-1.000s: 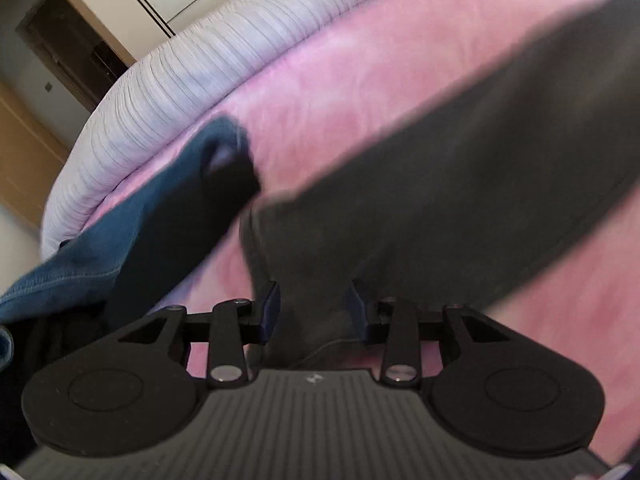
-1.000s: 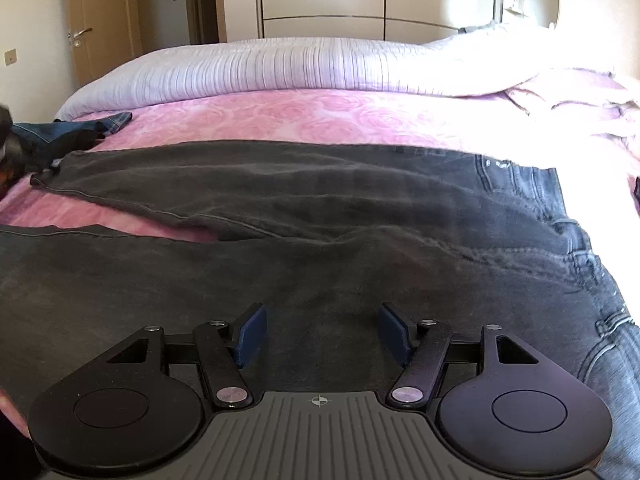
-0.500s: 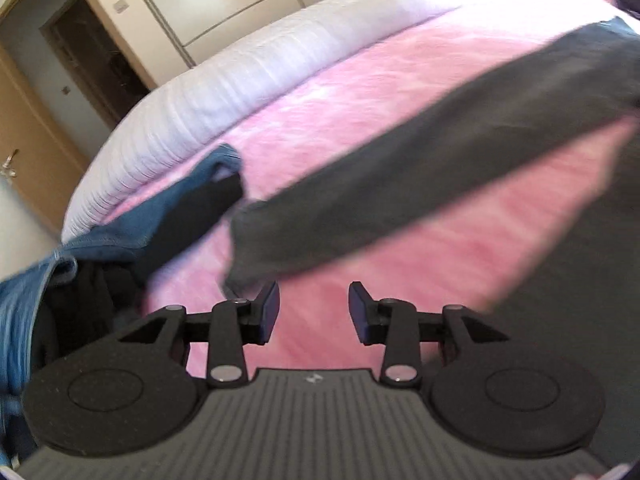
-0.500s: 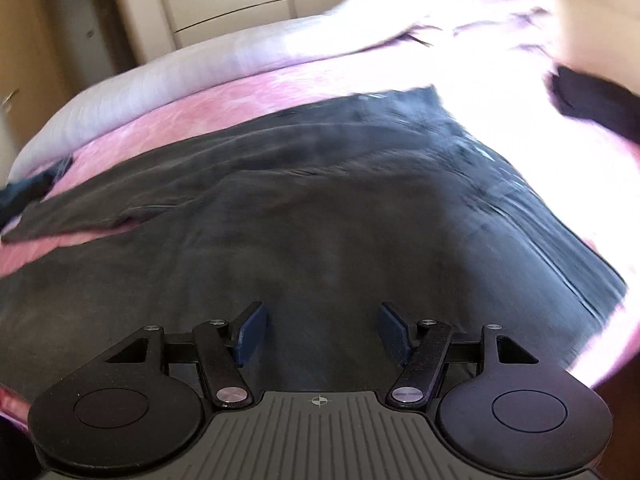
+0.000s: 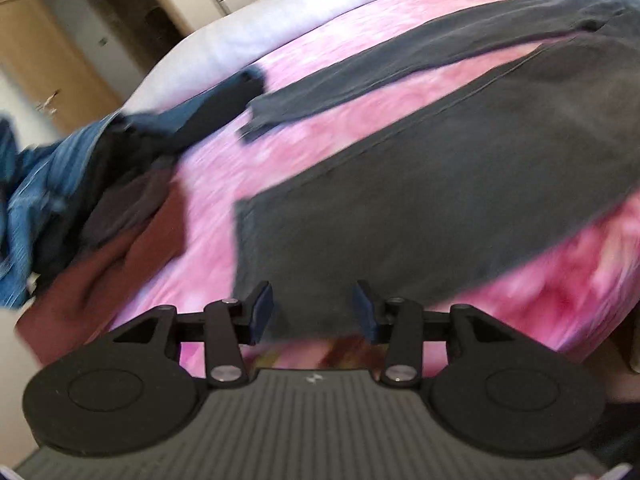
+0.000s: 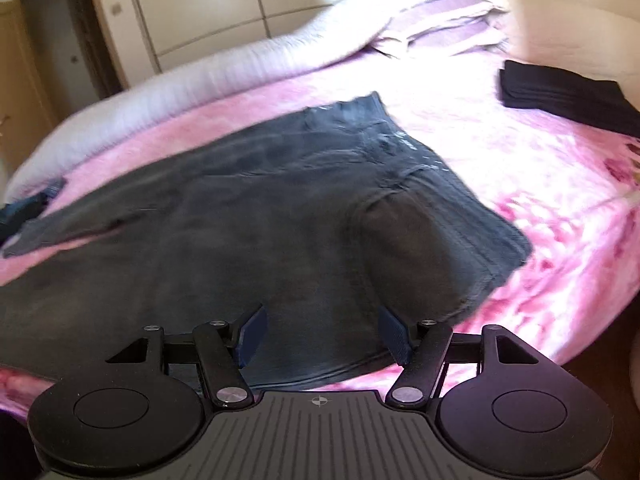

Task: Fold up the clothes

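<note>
Both the left tool (image 5: pixel 312 312) and right tool (image 6: pixel 324 334) hang released above the dark jeans (image 6: pixel 248 216) on the pink bedspread (image 6: pixel 520 152).

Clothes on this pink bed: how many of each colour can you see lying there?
Dark grey jeans, spread flat: 1
Black folded stack: 1
Blue garment in the blurred heap: 1
Brown garment in the heap: 1
Total: 4 seen, heap may hide more

Home bedroom: pink-covered bed (image 6: pixel 520 168), wardrobe (image 6: pixel 208 12)
</note>
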Demonstrator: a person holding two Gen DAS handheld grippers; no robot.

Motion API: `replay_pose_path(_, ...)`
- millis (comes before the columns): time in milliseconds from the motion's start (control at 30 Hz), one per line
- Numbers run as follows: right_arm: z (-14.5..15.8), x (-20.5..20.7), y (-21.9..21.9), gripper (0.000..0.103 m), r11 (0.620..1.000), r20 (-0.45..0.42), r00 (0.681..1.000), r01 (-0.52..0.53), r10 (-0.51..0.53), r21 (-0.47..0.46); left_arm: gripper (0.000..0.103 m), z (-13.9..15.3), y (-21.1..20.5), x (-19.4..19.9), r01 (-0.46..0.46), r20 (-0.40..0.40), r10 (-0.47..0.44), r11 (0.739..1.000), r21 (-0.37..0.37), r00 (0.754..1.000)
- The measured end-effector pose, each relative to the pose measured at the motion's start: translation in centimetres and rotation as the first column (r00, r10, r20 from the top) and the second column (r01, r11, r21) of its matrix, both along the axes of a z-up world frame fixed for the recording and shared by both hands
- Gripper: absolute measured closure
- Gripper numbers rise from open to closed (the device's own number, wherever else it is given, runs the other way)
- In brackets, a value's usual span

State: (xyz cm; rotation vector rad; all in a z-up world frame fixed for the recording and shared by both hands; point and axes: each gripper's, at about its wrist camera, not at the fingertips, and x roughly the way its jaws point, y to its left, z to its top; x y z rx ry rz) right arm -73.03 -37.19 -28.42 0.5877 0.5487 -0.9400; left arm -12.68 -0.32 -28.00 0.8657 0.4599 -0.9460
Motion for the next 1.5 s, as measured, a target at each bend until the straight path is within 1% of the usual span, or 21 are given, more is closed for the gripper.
replay_pose_path(67, -0.1, 0.5, 0.5, 0.038, 1.0, 0.015, 1.0, -0.017, 0.017, 0.009, 0.055, 0.0, 1.6, 0.8, -0.034, -0.005, 0.034, 0.999, -0.015, 0.999)
replay_pose_path(100, -0.1, 0.8, 0.7, 0.038, 1.0, 0.019, 1.0, -0.025, 0.025, 0.016, 0.055, 0.1, 2.1, 1.1, -0.058, -0.006, 0.058, 0.998, -0.006, 0.998)
replay_pose_path(200, 0.0, 1.6, 1.4, 0.038, 0.998, 0.03, 0.998, -0.052, 0.052, 0.021, 0.056, 0.3, 4.0, 1.1, -0.1, 0.059, 0.099, 0.995, 0.014, 0.993)
replay_pose_path(333, 0.8, 3.0, 2.2, 0.038, 0.996, 0.035, 0.996, -0.083, 0.083, 0.006, 0.057, 1.6, 5.6, 0.4, -0.125, 0.045, 0.127, 0.991, -0.055, 0.991)
replay_pose_path(400, 1.1, 4.1, 2.4, 0.038, 0.994, 0.009, 0.994, -0.11, 0.11, 0.0, 0.057, 2.0, 5.6, -0.5, -0.107, 0.05, 0.111, 0.992, -0.073, 0.993)
replay_pose_path(467, 1.4, 4.9, 2.5, 0.038, 0.991, -0.037, 0.99, -0.137, 0.136, -0.01, 0.055, 2.1, 5.1, -1.7, -0.075, 0.061, 0.08, 0.994, -0.08, 0.995)
replay_pose_path(567, 1.8, 5.7, 2.8, 0.038, 0.986, -0.106, 0.981, -0.163, 0.16, -0.028, 0.049, 2.3, 3.9, -3.2, -0.036, 0.044, 0.041, 0.995, -0.092, 0.998)
replay_pose_path(633, 1.9, 5.9, 3.0, 0.037, 0.986, -0.152, 0.976, -0.164, 0.157, -0.035, 0.049, 2.3, 3.0, -4.3, -0.015, 0.031, 0.018, 0.995, -0.1, 0.999)
replay_pose_path(700, 2.1, 5.8, 3.2, 0.034, 0.987, -0.193, 0.97, -0.157, 0.147, -0.035, 0.048, 2.3, 2.2, -5.2, 0.01, 0.021, -0.008, 0.994, -0.107, 1.0)
replay_pose_path(767, 2.1, 5.3, 3.4, 0.024, 0.99, -0.229, 0.965, -0.138, 0.125, -0.038, 0.047, 2.4, 1.4, -6.1, 0.032, 0.018, -0.031, 0.993, -0.11, 0.999)
replay_pose_path(833, 2.1, 4.8, 3.6, 0.02, 0.993, -0.262, 0.96, -0.112, 0.098, -0.04, 0.046, 2.2, 1.2, -6.4, 0.039, 0.017, -0.037, 0.993, -0.108, 0.999)
replay_pose_path(900, 2.1, 4.3, 3.8, 0.019, 0.995, -0.292, 0.953, -0.095, 0.079, -0.039, 0.039, 2.1, 1.0, -6.7, 0.045, 0.016, -0.044, 0.993, -0.106, 0.999)
replay_pose_path(933, 2.1, 4.1, 3.9, 0.019, 0.995, -0.302, 0.95, -0.091, 0.075, -0.037, 0.037, 2.0, 0.9, -6.8, 0.048, 0.015, -0.047, 0.993, -0.105, 0.999)
replay_pose_path(1167, 1.3, 2.9, 4.3, 0.018, 0.998, -0.32, 0.946, -0.061, 0.055, -0.009, 0.037, 1.6, 0.1, -7.8, 0.07, 0.011, -0.069, 0.993, -0.099, 0.998)
replay_pose_path(1300, 1.1, 2.6, 4.6, 0.018, 0.998, -0.324, 0.944, -0.063, 0.059, -0.001, 0.036, 1.2, 0.2, -8.3, 0.086, 0.02, -0.085, 0.992, -0.088, 0.996)
replay_pose_path(1500, 1.7, 4.0, 5.8, 0.018, 0.995, -0.323, 0.942, -0.095, 0.093, 0.009, 0.036, 1.6, 0.8, -9.2, 0.109, 0.01, -0.108, 0.991, -0.074, 0.994)
